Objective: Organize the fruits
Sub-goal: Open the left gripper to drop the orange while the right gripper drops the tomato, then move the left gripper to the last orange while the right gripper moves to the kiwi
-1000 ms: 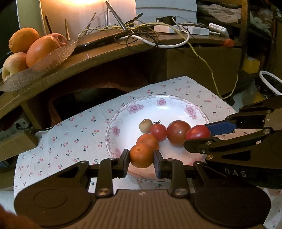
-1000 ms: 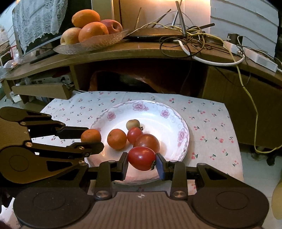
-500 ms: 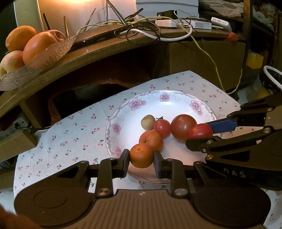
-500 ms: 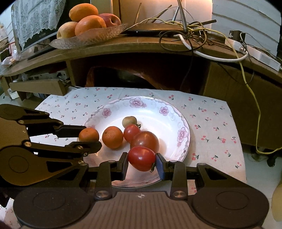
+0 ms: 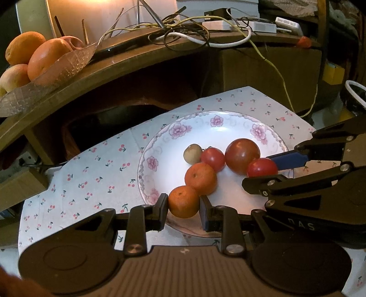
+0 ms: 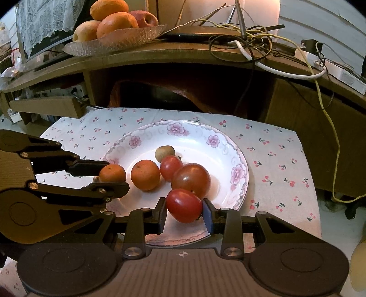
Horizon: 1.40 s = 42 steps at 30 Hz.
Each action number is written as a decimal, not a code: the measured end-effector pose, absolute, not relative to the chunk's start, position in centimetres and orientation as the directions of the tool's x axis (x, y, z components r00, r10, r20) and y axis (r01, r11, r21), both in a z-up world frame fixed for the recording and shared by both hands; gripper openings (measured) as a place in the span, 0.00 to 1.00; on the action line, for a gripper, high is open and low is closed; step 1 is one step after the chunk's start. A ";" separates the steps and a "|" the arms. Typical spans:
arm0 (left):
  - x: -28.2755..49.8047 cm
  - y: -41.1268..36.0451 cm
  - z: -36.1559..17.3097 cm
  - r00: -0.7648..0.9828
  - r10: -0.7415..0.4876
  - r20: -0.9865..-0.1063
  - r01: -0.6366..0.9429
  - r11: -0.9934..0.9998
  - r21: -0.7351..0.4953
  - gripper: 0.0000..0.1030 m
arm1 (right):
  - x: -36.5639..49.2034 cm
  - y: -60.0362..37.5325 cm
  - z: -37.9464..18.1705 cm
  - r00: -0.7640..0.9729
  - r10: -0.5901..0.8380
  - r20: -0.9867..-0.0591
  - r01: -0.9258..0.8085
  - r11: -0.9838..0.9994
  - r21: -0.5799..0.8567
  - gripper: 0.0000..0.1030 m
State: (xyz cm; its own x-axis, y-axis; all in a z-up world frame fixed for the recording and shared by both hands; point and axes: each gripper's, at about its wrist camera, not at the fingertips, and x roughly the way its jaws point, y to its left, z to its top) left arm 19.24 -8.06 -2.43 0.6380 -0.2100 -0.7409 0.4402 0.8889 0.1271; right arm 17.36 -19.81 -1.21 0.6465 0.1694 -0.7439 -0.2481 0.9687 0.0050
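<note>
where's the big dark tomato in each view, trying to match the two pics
Left wrist view: the big dark tomato sits right of centre on the floral plate, behind the red tomato held in the right gripper.
Right wrist view: the same tomato is near centre, just beyond the right gripper.
Shared landmark: the small brownish fruit on the plate.

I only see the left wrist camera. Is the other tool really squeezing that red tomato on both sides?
Observer: Yes. The right wrist view shows both pads of the right tool pressing the red tomato.
Operator: Is anything hiding left of the fruit dish up on the shelf?
Observer: A white lace cloth hangs there, to the left of the glass dish.
</note>
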 end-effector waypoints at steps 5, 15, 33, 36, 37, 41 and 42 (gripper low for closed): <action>19.3 -8.1 -2.4 0.638 -0.210 -0.741 0.440 0.889 0.128 0.32 | 17.4 -19.8 -1.2 0.647 0.169 -0.744 -0.248 0.969 0.005 0.36; 19.2 -8.0 -2.2 0.641 -0.213 -0.737 0.442 0.888 0.127 0.38 | 17.4 -20.2 -0.7 0.665 0.165 -0.728 -0.233 0.972 0.007 0.39; 19.0 -7.9 -1.9 0.651 -0.225 -0.724 0.436 0.893 0.114 0.45 | 16.9 -21.0 0.1 0.686 0.173 -0.706 -0.221 0.975 0.024 0.43; 18.8 -7.8 -1.8 0.653 -0.227 -0.723 0.438 0.891 0.115 0.45 | 16.9 -21.0 0.1 0.687 0.174 -0.706 -0.222 0.975 0.024 0.43; 18.8 -7.8 -1.7 0.654 -0.227 -0.721 0.437 0.892 0.116 0.45 | 16.9 -21.0 0.1 0.687 0.173 -0.706 -0.221 0.975 0.024 0.44; 18.7 -7.6 -1.5 0.658 -0.230 -0.717 0.431 0.896 0.108 0.45 | 16.8 -21.2 0.2 0.689 0.173 -0.703 -0.218 0.976 0.026 0.44; 18.7 -7.6 -1.4 0.658 -0.230 -0.717 0.431 0.896 0.109 0.45 | 16.8 -21.1 0.2 0.689 0.173 -0.704 -0.219 0.975 0.026 0.44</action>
State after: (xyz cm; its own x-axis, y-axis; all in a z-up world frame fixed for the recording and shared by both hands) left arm 18.71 -7.63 -1.43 0.6585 -0.2297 -0.7167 0.4313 0.8955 0.1093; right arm 16.76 -21.14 0.22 0.6887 0.1734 -0.7040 -0.2194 0.9753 0.0255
